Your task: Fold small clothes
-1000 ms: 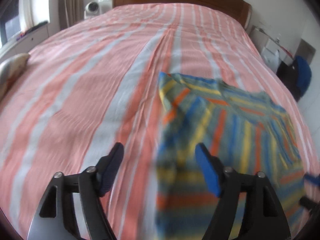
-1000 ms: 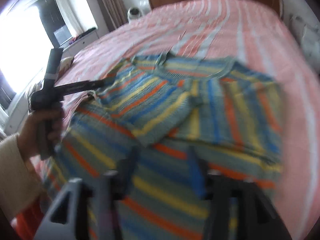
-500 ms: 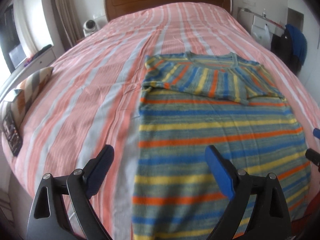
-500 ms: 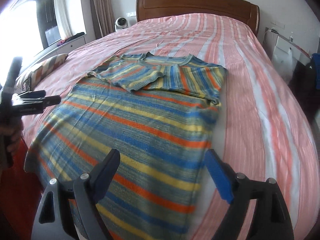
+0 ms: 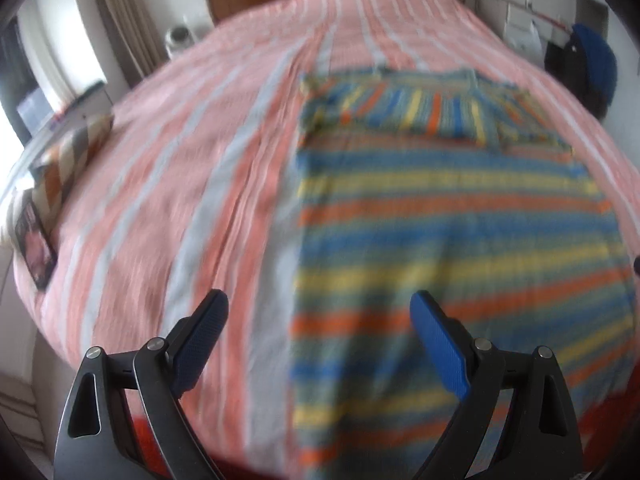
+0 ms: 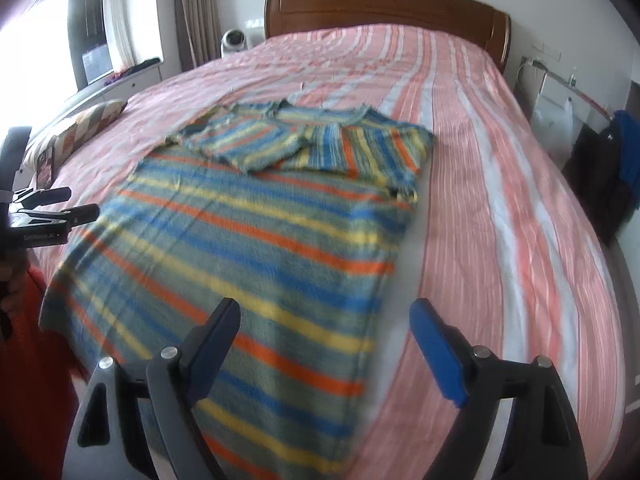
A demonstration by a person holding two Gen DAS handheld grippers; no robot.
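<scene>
I see bed (image 6: 500, 184), wide, domed under fisheye; cover of pink-and-white striped woven cloth, lightly creased. Wooden headboard (image 6: 384, 8) at far end of bed, smooth, curved top. Striped sweater (image 6: 256, 248) flat on bed, knit, blue-yellow-orange bands; sleeves folded across chest at end toward headboard. Patterned cushion (image 6: 86, 124) at bed's left edge. My left gripper (image 5: 318, 322) and right gripper (image 6: 324, 328) over sweater's near hem: both jaws just widened, spread, nothing between pads.
</scene>
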